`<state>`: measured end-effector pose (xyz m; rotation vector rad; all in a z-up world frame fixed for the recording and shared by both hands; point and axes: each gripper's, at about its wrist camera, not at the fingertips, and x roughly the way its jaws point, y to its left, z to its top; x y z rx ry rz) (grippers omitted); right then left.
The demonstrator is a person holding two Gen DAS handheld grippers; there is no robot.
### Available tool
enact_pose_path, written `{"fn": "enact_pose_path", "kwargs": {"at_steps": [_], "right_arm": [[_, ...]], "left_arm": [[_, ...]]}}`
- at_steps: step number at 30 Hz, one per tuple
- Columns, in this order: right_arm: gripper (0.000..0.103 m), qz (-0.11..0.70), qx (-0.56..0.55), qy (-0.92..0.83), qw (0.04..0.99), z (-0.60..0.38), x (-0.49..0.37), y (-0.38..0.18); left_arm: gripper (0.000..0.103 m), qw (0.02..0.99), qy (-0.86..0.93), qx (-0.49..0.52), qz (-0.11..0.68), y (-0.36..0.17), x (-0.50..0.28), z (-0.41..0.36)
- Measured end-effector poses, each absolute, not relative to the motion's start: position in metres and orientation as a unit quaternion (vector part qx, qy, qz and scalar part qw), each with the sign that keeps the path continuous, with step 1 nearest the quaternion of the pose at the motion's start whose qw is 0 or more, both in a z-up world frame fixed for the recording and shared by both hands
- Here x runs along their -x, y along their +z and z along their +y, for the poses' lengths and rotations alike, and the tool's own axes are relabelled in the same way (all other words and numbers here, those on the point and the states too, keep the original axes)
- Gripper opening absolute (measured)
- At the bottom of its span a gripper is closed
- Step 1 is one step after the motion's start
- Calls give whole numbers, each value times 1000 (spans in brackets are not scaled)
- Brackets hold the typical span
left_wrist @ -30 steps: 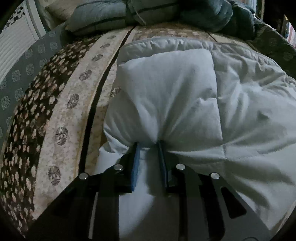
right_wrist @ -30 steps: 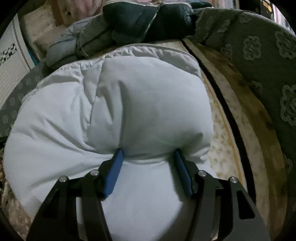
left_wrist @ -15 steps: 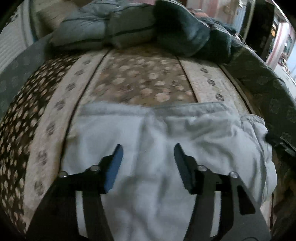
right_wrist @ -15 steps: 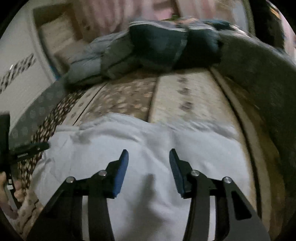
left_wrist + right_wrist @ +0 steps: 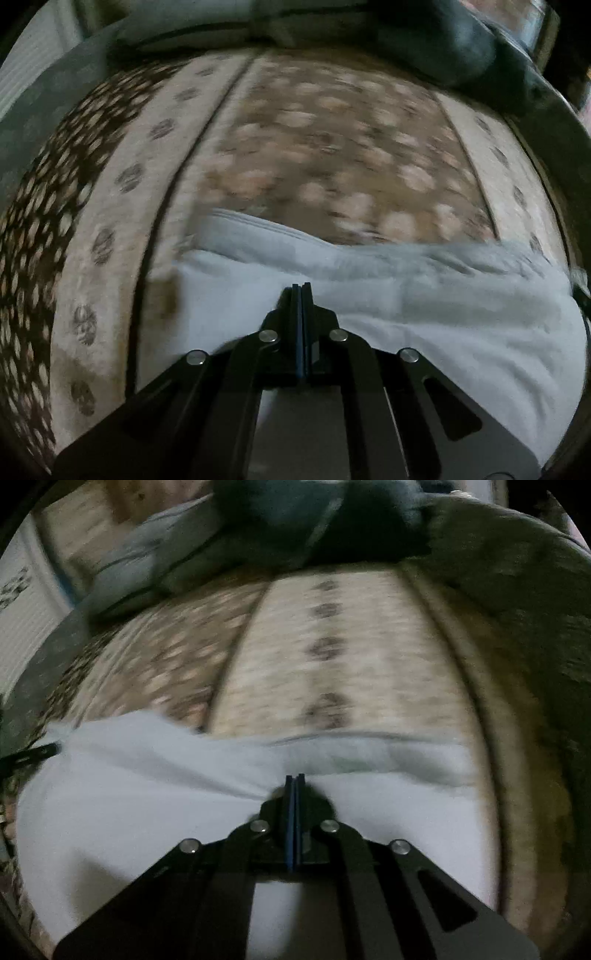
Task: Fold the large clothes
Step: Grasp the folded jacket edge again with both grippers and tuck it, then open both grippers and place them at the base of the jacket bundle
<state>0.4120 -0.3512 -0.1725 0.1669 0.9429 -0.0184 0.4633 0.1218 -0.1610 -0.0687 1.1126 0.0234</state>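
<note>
On the patterned bed (image 5: pixel 332 147), near its front edge, the pale padded garment (image 5: pixel 443 314) lies bunched, and since both left tongs (image 5: pixel 301 286) and right tongs (image 5: pixel 294 777) are pressed together holding nothing visible, its springy fold could puff open.

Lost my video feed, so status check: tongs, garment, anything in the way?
Left tongs shut, empty. Right tongs shut, empty. White padded garment lies folded on the patterned bed. Dark bedding pile sits far behind, apart.
</note>
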Motion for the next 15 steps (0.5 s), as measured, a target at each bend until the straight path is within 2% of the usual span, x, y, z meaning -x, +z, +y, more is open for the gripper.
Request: {"fn": "enact_pose_path", "kwargs": {"at_steps": [3,5,7,8,9,10,11,12,15], "right_arm": [[0,452,-107,-14,885,-377,-399,-171],[7,420,-85,1,903,-372,-380,-147],[10,385,-72,24,920,-360,-361,-124],[36,356,-62,32,932,-347,-344,-108],[77,328,-58,33,942,-332,-327,-96],[89,297,-60,39,952,-316,-309,-88],[90,279,-62,51,957,-302,-297,-86],[90,274,-63,62,958,-287,-287,-87],[90,271,-49,83,958,-235,-263,-111]], "left_arm": [[2,854,22,23,519,-157,-453,127],[2,872,33,-7,488,-135,-435,123],[14,893,31,-1,450,-108,-413,119],[33,905,25,8,425,-92,-396,115],[56,917,17,15,399,-79,-375,110],[67,924,13,18,382,-71,-364,99],[79,932,7,21,362,-67,-348,90],[83,937,-3,21,349,-66,-334,80],[83,939,-43,-3,341,-88,-298,41]]}}
